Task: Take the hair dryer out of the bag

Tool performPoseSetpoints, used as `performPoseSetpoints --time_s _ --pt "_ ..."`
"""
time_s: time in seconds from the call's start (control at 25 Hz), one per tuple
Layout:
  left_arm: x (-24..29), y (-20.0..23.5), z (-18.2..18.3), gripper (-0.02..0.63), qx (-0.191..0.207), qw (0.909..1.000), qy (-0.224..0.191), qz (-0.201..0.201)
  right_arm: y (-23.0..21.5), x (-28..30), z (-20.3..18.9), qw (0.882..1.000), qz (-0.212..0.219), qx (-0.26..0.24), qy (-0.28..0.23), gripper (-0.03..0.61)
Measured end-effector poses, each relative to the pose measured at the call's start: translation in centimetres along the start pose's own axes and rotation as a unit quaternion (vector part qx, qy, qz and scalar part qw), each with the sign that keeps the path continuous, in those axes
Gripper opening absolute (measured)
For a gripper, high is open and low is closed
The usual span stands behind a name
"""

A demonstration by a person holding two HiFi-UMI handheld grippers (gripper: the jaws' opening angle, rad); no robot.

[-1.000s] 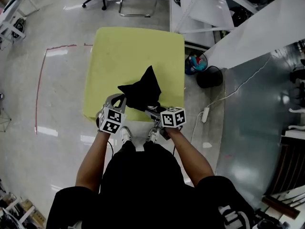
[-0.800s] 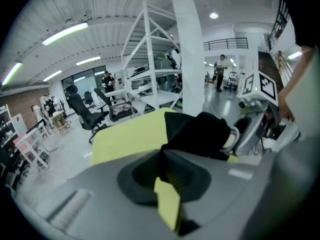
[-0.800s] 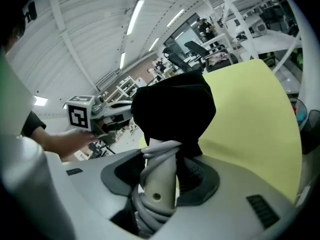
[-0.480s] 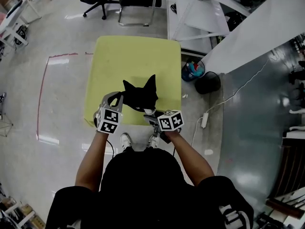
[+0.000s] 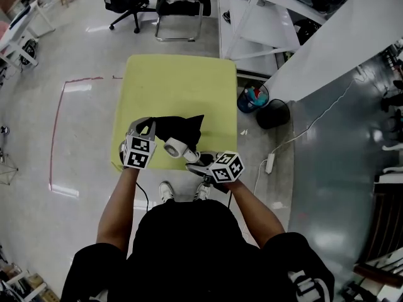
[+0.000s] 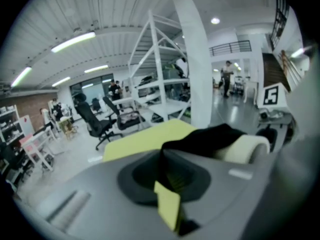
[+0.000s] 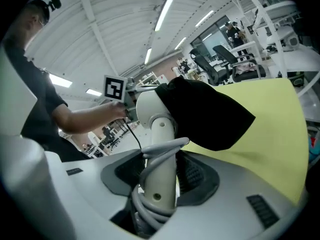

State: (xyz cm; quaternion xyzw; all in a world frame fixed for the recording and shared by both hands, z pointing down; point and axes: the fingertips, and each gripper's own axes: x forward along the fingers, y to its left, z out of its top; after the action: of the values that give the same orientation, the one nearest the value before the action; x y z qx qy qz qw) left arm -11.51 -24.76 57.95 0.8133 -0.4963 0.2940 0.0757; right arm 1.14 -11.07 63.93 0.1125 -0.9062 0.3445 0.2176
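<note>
At the near edge of the yellow-green desk [image 5: 176, 80], a black bag [image 5: 182, 126] lies with a white hair dryer [image 5: 175, 147] partly out of it. The dryer's round barrel end shows clear of the fabric, while the bag covers the far part of the barrel.

Left hand-held gripper [image 6: 167, 184]: jaws nearly together, pinching a fold of the black bag fabric, which runs from the jaw gap up to the bulk of the bag. In the head view this gripper sits at the bag's left end, just beside the dryer's barrel.

Right hand-held gripper [image 7: 162, 179]: jaws stand wide, clamped on the hair dryer's handle. A grey cord [image 7: 162, 148] is wound around the handle, and its coils lie between the pads as well. The handle stands roughly upright out of the jaws, with the barrel at its top passing into the bag.

Both grippers are held over the desk's near edge, close to the person's body. The dryer is carried by the right gripper and appears clear of the desk surface.
</note>
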Motion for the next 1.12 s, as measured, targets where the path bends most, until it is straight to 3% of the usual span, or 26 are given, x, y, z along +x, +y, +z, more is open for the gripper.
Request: performPoseSetpoints --time_s 0.24,0.48,0.68,0.96,1.12 --pt "0.0 1.1 1.9 0.026 -0.007 0.9998 -0.017 0.003 2.4 -1.4 2.5 0.996 0.052 0.000 -0.072 0.186" --pt "0.4 1.2 4.5 0.026 -0.030 0.9986 -0.042 0.009 5.7 -4.2 6.2 0.981 0.111 0.009 -0.162 0.187" --pt "0.6 -0.9 3.9 0.028 -0.050 0.9972 -0.055 -0.012 5.3 -6.0 8.9 0.974 0.045 -0.010 -0.224 0.187" --pt "0.1 -6.5 0.1 0.035 -0.094 0.9937 -0.029 -0.054 1.6 -8.6 11.1 0.956 -0.080 -0.005 -0.283 0.187" --pt "-0.6 -9.4 -1.9 0.097 -0.103 0.9917 -0.010 -0.077 0.5 -9.4 11.9 0.947 -0.122 0.001 -0.299 0.187"
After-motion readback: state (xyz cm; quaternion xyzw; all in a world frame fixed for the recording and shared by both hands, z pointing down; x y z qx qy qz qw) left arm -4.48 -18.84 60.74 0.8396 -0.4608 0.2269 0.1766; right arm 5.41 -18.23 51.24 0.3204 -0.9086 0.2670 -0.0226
